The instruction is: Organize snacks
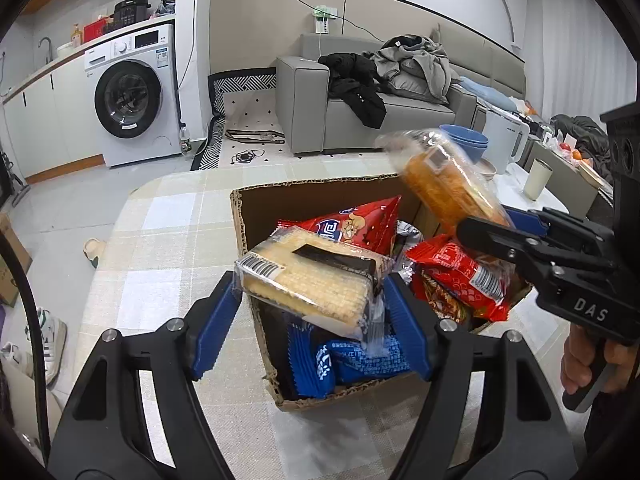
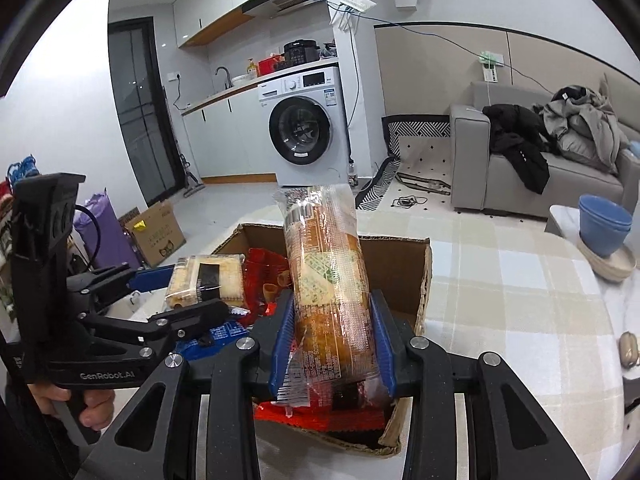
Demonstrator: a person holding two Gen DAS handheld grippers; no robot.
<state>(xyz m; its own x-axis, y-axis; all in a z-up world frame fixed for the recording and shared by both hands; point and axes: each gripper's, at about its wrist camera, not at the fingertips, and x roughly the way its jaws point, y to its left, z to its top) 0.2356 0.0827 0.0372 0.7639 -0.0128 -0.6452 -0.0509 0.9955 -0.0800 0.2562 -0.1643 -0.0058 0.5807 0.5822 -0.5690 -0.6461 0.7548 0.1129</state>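
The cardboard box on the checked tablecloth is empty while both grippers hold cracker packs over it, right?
Not empty. The left wrist view shows the cardboard box already holding red snack bags and blue packets. The left gripper and right gripper do hold cracker packs above it.

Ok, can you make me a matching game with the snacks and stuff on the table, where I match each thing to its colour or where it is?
Things:
1. pale cracker pack
2. long orange biscuit pack
3. cardboard box
4. blue bowls

Places:
A. on the checked tablecloth, full of snack packets
B. between the left tongs
C. stacked away from the box, near the table's edge
D. squeezed in the right tongs, sticking up

Pairs: 1-B, 2-D, 3-A, 4-C
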